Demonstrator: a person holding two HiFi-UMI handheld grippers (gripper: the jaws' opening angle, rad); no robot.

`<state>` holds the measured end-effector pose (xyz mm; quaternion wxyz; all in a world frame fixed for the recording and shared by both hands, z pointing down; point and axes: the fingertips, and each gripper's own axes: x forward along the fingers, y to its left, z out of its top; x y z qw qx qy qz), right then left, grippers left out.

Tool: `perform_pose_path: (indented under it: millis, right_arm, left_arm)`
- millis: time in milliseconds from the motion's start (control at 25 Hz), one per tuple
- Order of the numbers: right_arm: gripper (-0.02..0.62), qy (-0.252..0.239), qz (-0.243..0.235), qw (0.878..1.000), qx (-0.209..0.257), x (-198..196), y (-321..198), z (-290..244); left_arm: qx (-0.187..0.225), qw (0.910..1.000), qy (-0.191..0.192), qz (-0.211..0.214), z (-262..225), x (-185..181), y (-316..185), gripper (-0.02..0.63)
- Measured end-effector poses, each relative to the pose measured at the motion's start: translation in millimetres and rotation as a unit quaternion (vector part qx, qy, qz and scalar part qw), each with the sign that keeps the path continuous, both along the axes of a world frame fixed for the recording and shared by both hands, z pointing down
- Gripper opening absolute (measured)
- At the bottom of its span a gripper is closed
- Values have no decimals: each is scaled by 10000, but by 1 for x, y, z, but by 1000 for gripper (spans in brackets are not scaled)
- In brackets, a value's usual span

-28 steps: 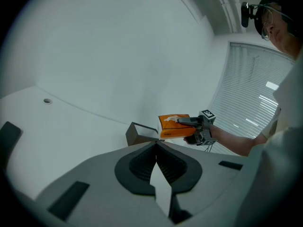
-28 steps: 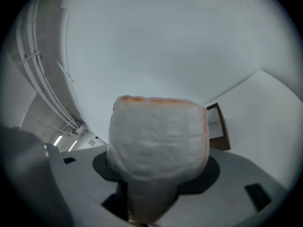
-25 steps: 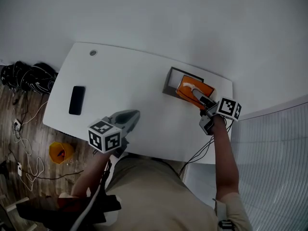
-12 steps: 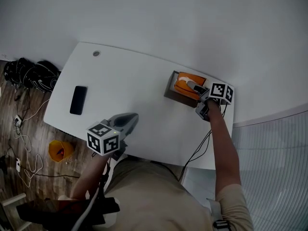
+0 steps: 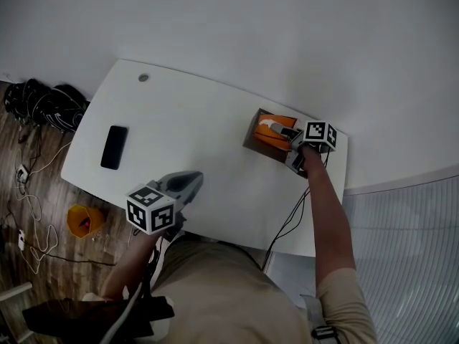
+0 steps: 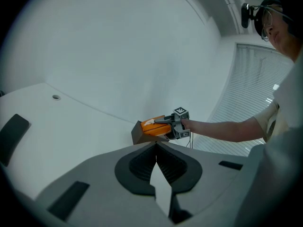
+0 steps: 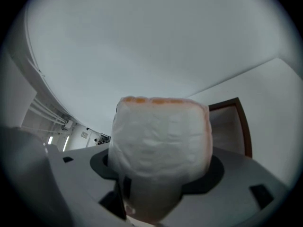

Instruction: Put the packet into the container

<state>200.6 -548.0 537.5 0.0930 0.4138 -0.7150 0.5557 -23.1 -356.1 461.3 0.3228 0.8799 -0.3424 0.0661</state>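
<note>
The orange packet [image 5: 275, 129] lies tilted in the open top of the dark container [image 5: 252, 136] at the table's back right. My right gripper [image 5: 285, 130] reaches over the container with the packet between its jaws; they have just been opening but still hold it. In the right gripper view the packet [image 7: 161, 136] fills the middle and hides the fingertips, with the container [image 7: 233, 126] behind it at the right. My left gripper [image 5: 196, 178] hovers near the table's front edge, shut and empty. Its own view shows the packet [image 6: 152, 126] and container [image 6: 138, 134] far ahead.
A black phone [image 5: 114, 147] lies at the left of the white table [image 5: 186, 120], and a round grommet hole [image 5: 143, 78] sits at the back left corner. An orange bin [image 5: 83, 221] and cables [image 5: 43, 106] are on the wooden floor at the left.
My right gripper has carried the packet back and down from in front of the container onto its open top. The left gripper has stayed in place.
</note>
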Motion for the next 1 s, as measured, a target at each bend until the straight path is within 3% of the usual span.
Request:
perform_pose_path:
  millis: [80,200,280,480,720,760,800,880,1000]
  right_arm:
    - [329,6,-56,9999,-109,-1,-2,5]
    - [358,540,-315,9979,-165,7,3,14]
    - [367,655,-246,9975,-116,18,2,12]
    - [367,1016,-95,9946,175,48,-2,-4]
    - [362,1675,-192,9856,-84,69,5,11]
    - [328,1728,-188,9847,-84,72,6,12]
    - [282,1702,-162,9852,-74,74,7,12]
    - [263,1388,25,9903,-69,75,7,13]
    - [252,448,484,9978,-97,71,8,14]
  left_arm:
    - [6,10000,6,-5,0,1,-1,9]
    - [6,10000,23,16,-1,4,0,9]
    - [18,10000,24,26,-2,5,0,9]
    - [14,10000,35,46,3,6,-4,9]
    - [5,9997,27,228,4,18,-8,9]
    - [15,9997,29,252,3,19,-8,9]
    - [22,9996,29,263,3,20,-9,9]
    - [16,9997,30,257,3,19,-10,9]
    - [-22,9997,26,235,6,17,-11,9]
